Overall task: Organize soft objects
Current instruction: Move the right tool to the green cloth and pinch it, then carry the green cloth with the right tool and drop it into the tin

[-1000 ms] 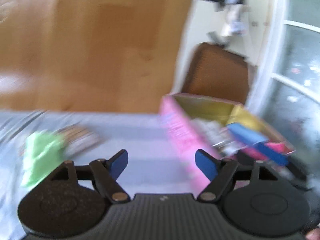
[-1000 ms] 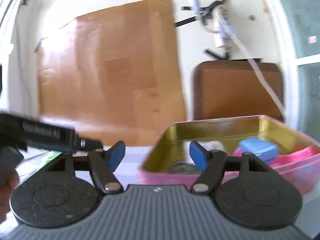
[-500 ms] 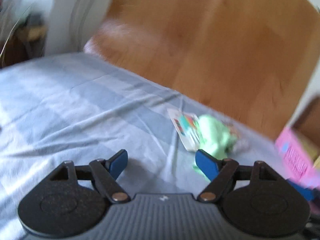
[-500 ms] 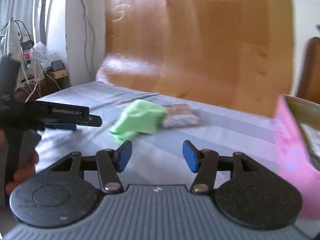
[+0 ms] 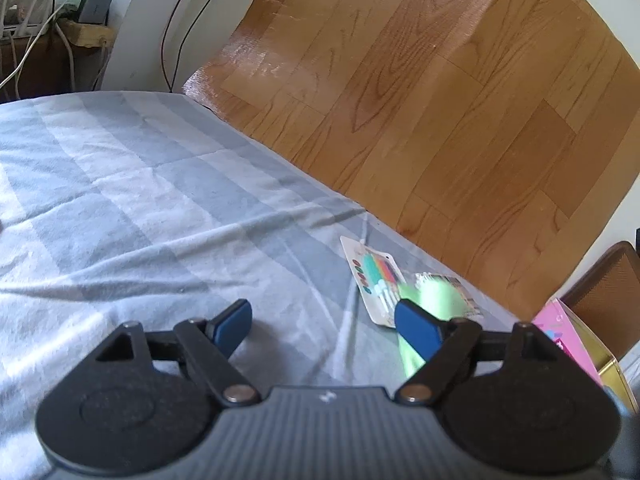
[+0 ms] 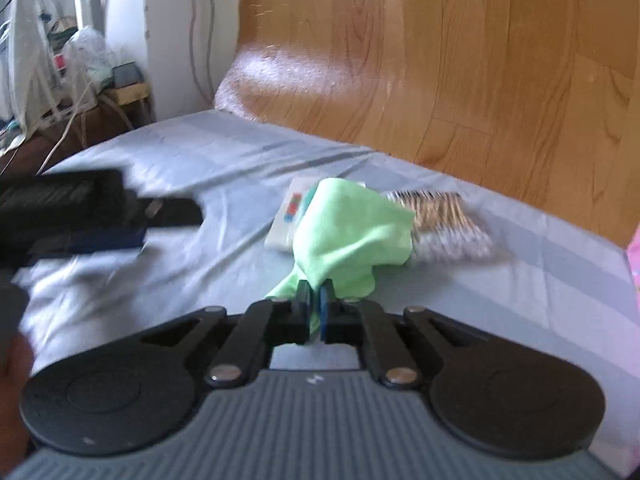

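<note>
1. A bed sheet [image 5: 152, 200] striped in pale blue and grey covers the foreground, creased and sunlit;
2. Beyond its edge runs a glossy wood-plank floor [image 5: 420, 92];
3. A white wall [image 6: 180, 32] carries hanging cables; a cluttered low shelf [image 6: 52, 76] stands beside it.

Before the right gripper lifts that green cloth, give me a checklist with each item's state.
1. Right gripper shut on the green cloth: ok; its jaws have just been closing, and a fold of cloth sits pinched between them.
2. Left gripper free: ok; jaws open, nothing between them.
3. Cloth clear of neighbours: not ok; it drapes over the white card pack and touches the bundle of cotton swabs.
4. Pink box reachable: cannot tell; only its corner shows.
5. Bedsheet not caught in the pinch: cannot tell.
</note>
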A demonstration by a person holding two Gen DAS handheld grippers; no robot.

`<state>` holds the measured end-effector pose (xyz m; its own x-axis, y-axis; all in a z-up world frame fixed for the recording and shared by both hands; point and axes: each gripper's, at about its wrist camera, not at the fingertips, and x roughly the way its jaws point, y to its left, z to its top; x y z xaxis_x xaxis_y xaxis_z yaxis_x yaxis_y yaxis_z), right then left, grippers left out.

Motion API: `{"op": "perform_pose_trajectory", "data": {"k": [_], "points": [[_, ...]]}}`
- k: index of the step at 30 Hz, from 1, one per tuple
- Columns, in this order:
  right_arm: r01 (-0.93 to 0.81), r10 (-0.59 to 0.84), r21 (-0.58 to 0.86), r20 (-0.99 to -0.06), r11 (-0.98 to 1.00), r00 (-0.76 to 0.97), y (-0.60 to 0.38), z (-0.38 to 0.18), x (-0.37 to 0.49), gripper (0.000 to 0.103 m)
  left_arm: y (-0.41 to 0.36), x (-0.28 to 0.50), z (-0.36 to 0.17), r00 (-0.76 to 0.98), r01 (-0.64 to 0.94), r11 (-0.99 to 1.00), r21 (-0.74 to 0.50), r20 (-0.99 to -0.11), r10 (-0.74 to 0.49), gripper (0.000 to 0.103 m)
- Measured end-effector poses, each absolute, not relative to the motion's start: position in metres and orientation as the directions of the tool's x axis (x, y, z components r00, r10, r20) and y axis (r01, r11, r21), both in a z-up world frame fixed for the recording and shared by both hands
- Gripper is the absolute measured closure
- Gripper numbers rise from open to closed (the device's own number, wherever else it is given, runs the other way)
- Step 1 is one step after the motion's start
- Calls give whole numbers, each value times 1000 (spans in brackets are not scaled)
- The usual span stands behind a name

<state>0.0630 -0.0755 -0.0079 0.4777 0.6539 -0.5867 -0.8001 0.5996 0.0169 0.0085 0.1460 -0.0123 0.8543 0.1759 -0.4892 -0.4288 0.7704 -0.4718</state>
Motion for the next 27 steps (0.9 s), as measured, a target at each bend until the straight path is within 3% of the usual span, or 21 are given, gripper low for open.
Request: {"op": "perform_pose_trajectory", "data": {"k": [5, 13, 15, 18, 19, 22, 24, 27], "points": [[-797, 681, 83, -577, 599, 451, -146, -7, 21, 97, 138, 12, -10, 860, -392, 808, -440, -488, 152, 22], [-699, 630, 112, -550, 707, 549, -253, -15, -38, 96, 79, 22, -4, 843, -134, 905, -404, -526, -110, 19], [-685, 625, 119, -542, 719, 562, -264, -16, -42, 91, 60, 28, -2, 826, -99, 912, -397, -544, -147, 15], [-671, 627, 132, -523, 729, 578, -270, -14, -41, 62, 35, 36, 3, 794, -47, 915, -400, -571, -208, 13], [-671, 628, 128, -513, 731, 586, -269, -13, -39, 58, 27, 37, 5, 783, -36, 920, -391, -583, -217, 12], [-690, 644, 125, -505, 713, 574, -265, -12, -35, 56, 3, 36, 6, 736, 9, 938, -347, -632, -242, 12], [-702, 638, 107, -528, 704, 560, -256, -15, -29, 47, -12, 36, 5, 704, 31, 942, -335, -662, -258, 12], [-722, 632, 74, -551, 688, 545, -241, -19, -23, 43, -29, 40, -3, 667, 68, 941, -331, -686, -290, 20]]}}
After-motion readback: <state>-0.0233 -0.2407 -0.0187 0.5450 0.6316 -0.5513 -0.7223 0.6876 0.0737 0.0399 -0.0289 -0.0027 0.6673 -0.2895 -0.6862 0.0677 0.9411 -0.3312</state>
